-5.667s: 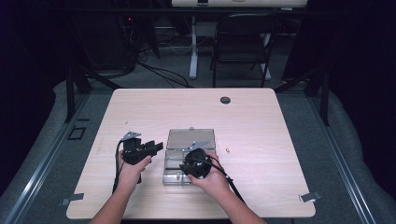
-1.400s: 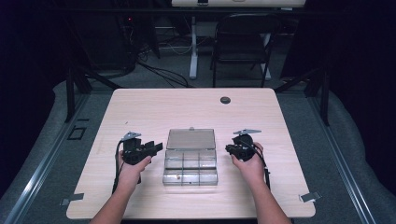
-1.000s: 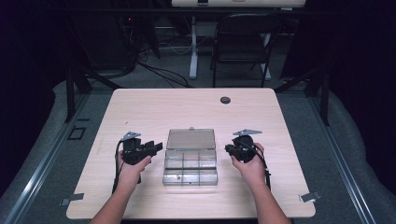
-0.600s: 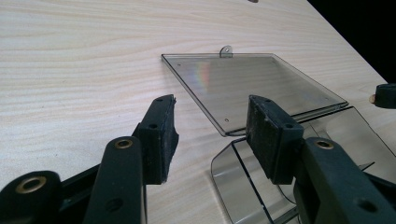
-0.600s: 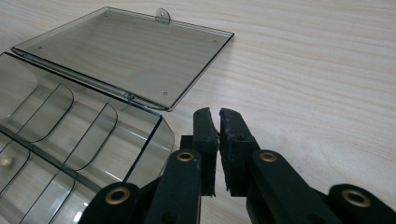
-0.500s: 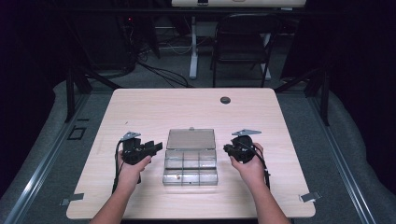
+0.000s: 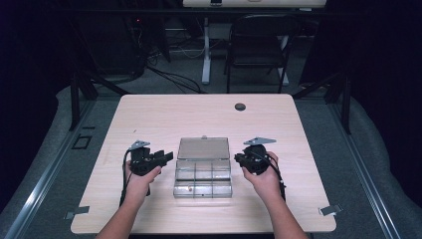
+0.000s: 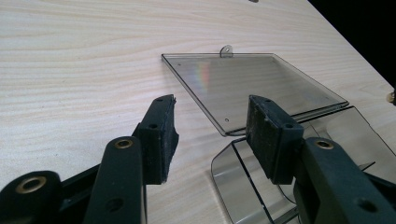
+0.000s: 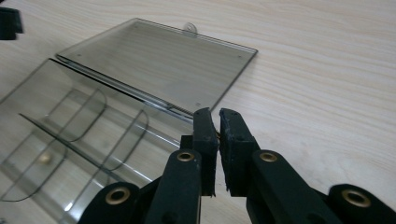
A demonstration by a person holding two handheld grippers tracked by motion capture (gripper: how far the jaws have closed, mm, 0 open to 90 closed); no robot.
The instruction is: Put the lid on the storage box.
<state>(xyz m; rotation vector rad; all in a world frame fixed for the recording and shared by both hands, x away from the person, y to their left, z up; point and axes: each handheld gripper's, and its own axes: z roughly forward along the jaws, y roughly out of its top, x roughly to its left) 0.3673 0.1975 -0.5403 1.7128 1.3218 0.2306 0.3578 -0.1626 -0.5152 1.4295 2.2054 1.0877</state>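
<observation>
The left gripper (image 7: 166, 156) is hovering near the worktop's (image 7: 199, 114) left edge, its fingers (image 8: 159, 135) spread apart, nothing between them. Just beside it, toward the middle of the near edge, a clear compartment box (image 7: 203, 177) is lying open, its lid (image 7: 203, 148) flat on the far side and a small brass-coloured piece (image 9: 45, 158) sitting in one compartment. The right gripper (image 7: 238, 159) is waiting just right of the box, fingers (image 9: 205, 135) nearly closed, empty. A dark round grommet (image 7: 240, 106) is sitting near the far edge.

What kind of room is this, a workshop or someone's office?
Probably a lab or recording studio: a lone wooden table ringed by dark curtains, loose cables on the floor, and a folding chair behind.
</observation>
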